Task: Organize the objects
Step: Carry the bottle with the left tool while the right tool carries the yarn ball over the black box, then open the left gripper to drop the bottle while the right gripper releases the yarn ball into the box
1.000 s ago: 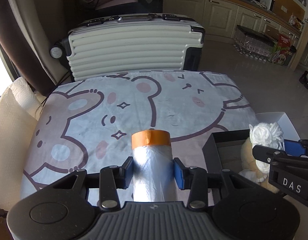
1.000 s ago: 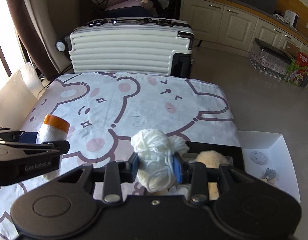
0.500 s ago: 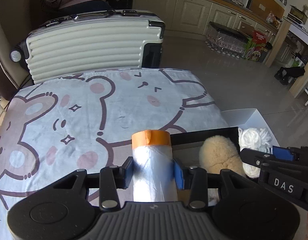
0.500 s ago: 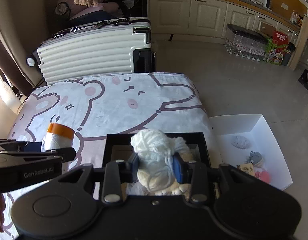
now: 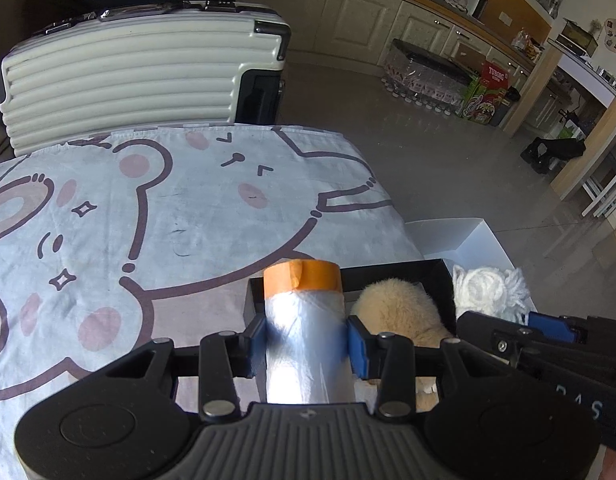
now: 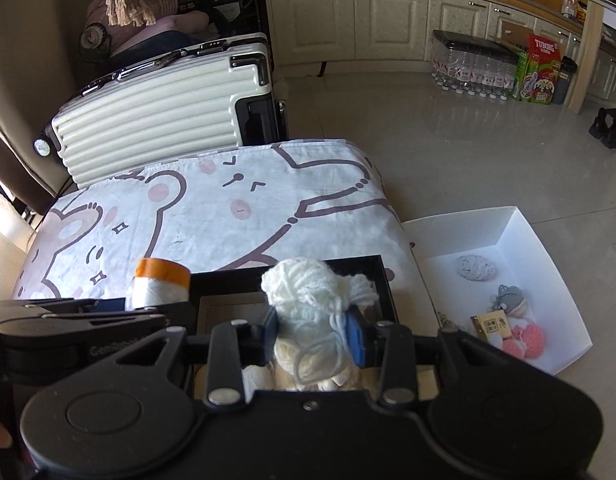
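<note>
Left jaws (image 5: 308, 342) clamp the roll (image 5: 308, 332); right jaws (image 6: 313, 330) clamp the yarn (image 6: 308, 296). Below both lies the box (image 6: 383, 276); released early, the roll may strike its rim.

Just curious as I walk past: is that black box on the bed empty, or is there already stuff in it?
Not empty. The black box already holds a cream fluffy plush, seen from the left wrist.

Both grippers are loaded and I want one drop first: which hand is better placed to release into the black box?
Right, probably. The right gripper holds the white yarn ball directly over the black box opening. The left gripper holds the orange-capped roll at the box's left edge.
</note>
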Action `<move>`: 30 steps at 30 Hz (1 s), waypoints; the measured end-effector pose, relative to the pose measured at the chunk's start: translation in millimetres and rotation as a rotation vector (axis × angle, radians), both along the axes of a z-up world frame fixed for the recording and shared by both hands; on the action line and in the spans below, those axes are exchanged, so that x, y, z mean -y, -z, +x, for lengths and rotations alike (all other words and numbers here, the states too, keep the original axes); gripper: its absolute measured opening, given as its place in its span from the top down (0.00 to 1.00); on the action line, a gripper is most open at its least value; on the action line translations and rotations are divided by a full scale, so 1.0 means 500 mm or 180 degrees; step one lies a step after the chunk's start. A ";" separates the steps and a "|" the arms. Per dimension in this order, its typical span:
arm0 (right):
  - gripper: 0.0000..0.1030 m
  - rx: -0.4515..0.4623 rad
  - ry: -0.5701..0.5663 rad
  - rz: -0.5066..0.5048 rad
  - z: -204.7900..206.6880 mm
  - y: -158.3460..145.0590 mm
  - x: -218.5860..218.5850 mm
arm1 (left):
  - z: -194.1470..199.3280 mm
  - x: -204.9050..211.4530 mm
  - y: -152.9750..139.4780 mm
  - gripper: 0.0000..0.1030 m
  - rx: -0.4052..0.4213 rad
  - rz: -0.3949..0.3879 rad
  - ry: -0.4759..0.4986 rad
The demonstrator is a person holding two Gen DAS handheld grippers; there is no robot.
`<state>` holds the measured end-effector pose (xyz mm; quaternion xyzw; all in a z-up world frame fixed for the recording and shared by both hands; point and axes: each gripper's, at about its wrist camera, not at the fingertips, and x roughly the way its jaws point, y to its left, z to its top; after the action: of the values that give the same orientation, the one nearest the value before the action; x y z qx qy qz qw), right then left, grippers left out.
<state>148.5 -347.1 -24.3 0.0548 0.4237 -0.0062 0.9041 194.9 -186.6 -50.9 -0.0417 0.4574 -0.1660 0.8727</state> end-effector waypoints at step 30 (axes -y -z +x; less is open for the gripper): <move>0.65 -0.0163 -0.0361 0.0282 0.081 0.079 -0.062 | 0.044 -0.058 0.009 0.41 0.0129 0.0183 -0.0357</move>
<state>189.1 -315.9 -64.0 0.0704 0.4489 0.0623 0.8886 216.7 -157.4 -55.2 -0.0389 0.4411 -0.1044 0.8905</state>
